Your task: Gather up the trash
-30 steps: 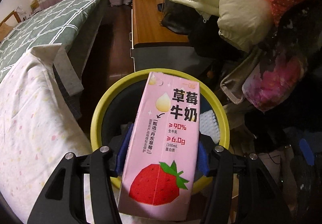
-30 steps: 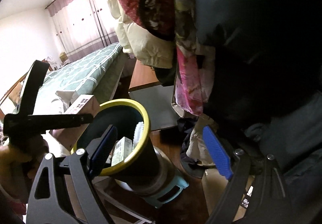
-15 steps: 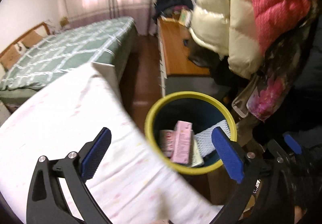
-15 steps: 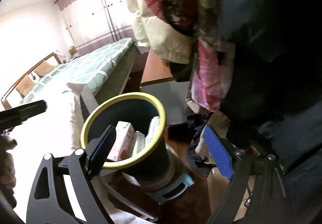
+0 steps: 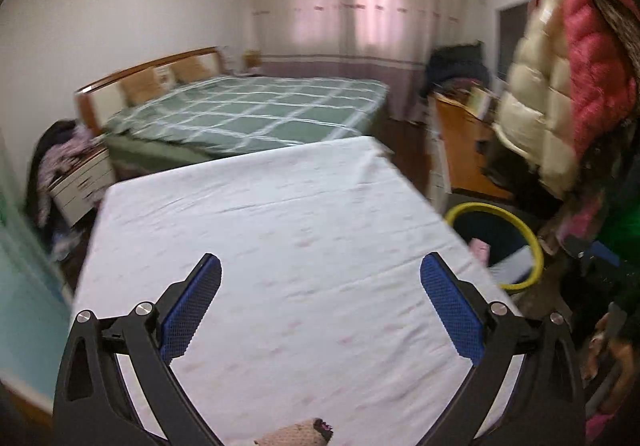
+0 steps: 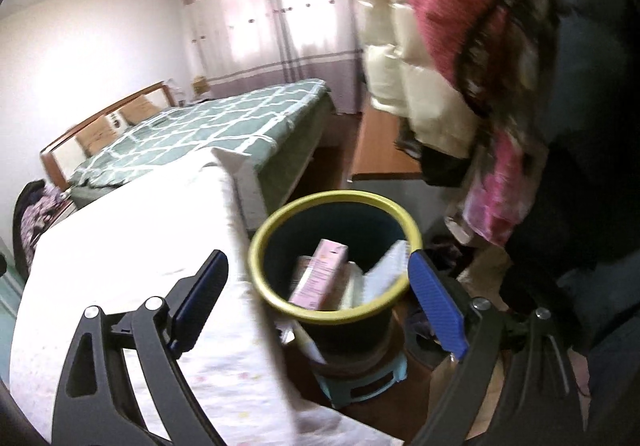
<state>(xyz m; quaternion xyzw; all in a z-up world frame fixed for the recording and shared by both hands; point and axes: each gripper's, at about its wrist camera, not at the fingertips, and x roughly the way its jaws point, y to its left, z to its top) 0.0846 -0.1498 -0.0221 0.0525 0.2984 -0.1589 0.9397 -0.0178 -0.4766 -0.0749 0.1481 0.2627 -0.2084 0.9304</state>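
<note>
The left gripper, jaws wide and empty since they sprang apart and let the pink milk carton drop, now faces the white bedsheet, probably seeking more trash; the carton leans inside the yellow-rimmed bin ahead, between the right gripper's 2 wide, empty fingers

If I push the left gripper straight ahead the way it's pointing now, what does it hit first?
Most likely the white sheet: the open, empty left gripper points down at it. The bin sits off to the right, outside that line. Depth is uncertain.
</note>
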